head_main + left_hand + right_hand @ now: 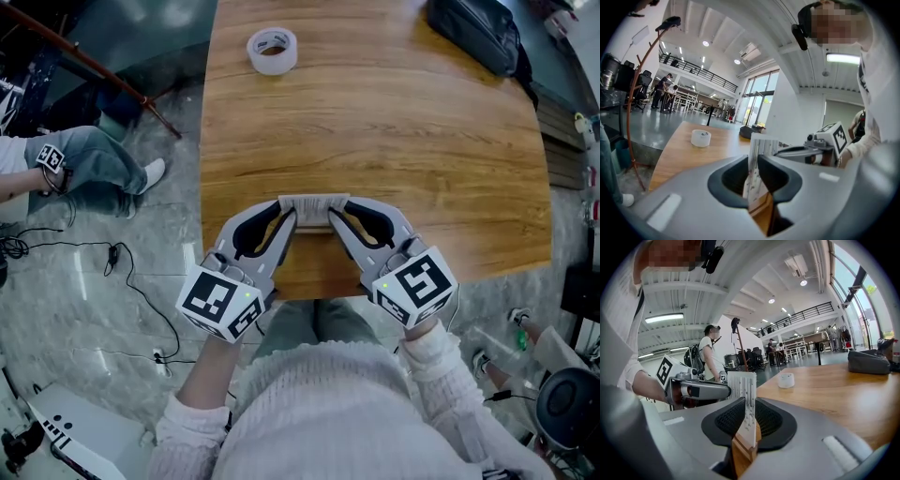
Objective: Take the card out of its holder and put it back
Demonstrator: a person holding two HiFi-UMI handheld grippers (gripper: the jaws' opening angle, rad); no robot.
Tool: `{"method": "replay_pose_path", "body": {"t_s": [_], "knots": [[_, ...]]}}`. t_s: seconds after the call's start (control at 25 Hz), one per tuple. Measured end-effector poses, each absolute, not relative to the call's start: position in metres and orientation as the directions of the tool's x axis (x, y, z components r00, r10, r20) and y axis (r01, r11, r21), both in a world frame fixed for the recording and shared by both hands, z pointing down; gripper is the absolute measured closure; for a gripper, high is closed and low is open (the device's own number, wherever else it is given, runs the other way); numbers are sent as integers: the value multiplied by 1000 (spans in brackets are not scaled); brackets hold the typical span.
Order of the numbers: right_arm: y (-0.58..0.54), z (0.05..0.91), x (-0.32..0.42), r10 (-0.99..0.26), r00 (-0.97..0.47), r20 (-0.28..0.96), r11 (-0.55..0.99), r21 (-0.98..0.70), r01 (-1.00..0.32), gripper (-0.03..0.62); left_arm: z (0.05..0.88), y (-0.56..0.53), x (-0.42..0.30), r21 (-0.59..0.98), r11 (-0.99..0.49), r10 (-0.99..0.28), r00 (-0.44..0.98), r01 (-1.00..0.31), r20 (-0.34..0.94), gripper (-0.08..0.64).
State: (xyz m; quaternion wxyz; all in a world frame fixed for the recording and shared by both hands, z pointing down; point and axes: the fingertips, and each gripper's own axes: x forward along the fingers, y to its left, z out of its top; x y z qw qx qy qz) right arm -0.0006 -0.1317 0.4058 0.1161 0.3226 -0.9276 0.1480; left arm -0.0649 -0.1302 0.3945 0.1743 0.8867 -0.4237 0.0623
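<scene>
Apparently at the sliding step, the left gripper [753, 165] and right gripper [749, 414] each pinch one end of the white striped card [314, 204] over the brown wooden counter [375, 112]; next needs a straight, even pull.

Two tools [287, 221] [337, 221], one card [313, 202], one tape [272, 50]

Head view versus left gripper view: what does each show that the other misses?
Only the head view: a seated person's jeans and a floor cable. Only the left gripper view: tall windows and people at distant desks. Both: the card clamped in the left gripper, the right gripper, tape roll, black bag, wooden table.
</scene>
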Motion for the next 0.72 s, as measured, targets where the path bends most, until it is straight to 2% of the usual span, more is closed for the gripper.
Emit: {"method": "replay_pose_path", "body": {"t_s": [0.72], "knots": [[-127, 422, 0, -552, -761, 341, 745, -209, -634, 529, 412, -126, -64, 283, -569, -723, 634, -772, 274, 491]]}}
